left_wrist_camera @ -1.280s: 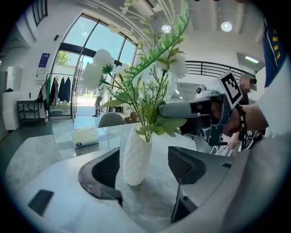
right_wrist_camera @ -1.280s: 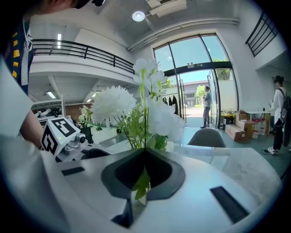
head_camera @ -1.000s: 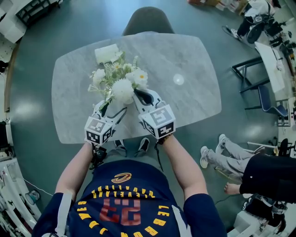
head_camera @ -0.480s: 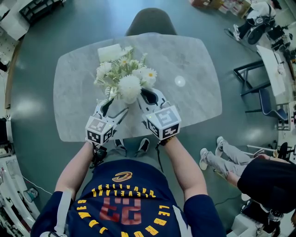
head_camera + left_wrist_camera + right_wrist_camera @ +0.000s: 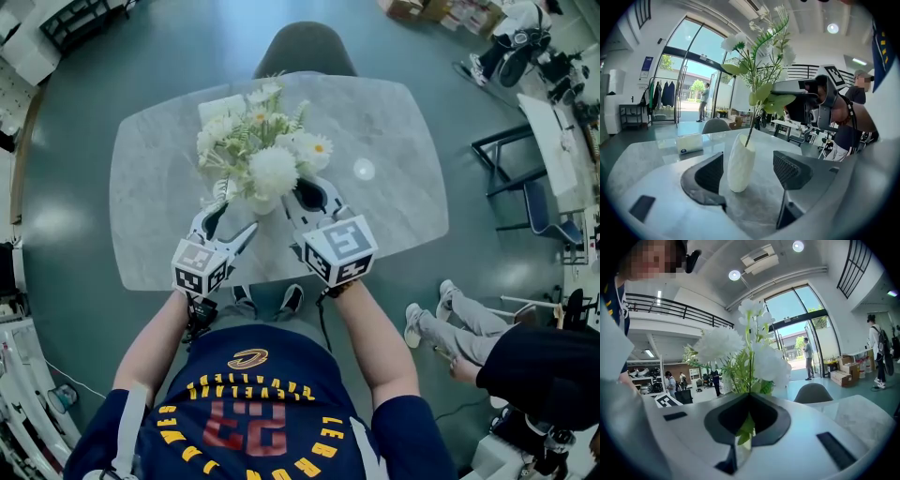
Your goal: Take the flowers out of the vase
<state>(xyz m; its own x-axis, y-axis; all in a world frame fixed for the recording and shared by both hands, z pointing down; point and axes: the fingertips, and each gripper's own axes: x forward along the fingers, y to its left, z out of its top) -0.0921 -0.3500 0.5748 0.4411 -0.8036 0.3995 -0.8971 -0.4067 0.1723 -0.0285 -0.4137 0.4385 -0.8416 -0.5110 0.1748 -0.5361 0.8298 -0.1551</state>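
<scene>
**Item 1, flowers** point(image 5: 267, 155). White artificial blooms with green leaves, standing over the near-middle of the counter point(image 5: 394, 122). In the left gripper view one thin stem ran down into the mouth of the vase; how deep it went was hidden by the vase wall. The top of the spray was cut off by the frame edge in that view.

**Item 2, vase** point(image 5: 740, 164). White, ribbed, upright on the counter. In the head view it was almost wholly covered by the blooms.

**Item 3, right tool** point(image 5: 747, 401). Jaws closed together on the green stems just below the blooms. A leaf showed in the slit between the pads, but the stems below the grip could not be seen in its own view. Its marker cube point(image 5: 339, 250) faced the head camera.

**Item 4, left tool** point(image 5: 230, 223). Jaws stood wide apart with the vase between them. The left pad lay just beside the vase wall, and whether it touched could not be made out. The right pad stood clear of the vase.

**Item 5, white box** point(image 5: 689, 143). On the far side of the counter, partly hidden behind the flowers in the head view. Its printed label was too small to read.

**Item 6, small pale round spot** point(image 5: 364, 169). On the counter, right of the flowers; whether an object or a glare was unclear.

**Item 7, chair** point(image 5: 305, 47). Grey, at the far edge of the counter, with only its back showing.
</scene>
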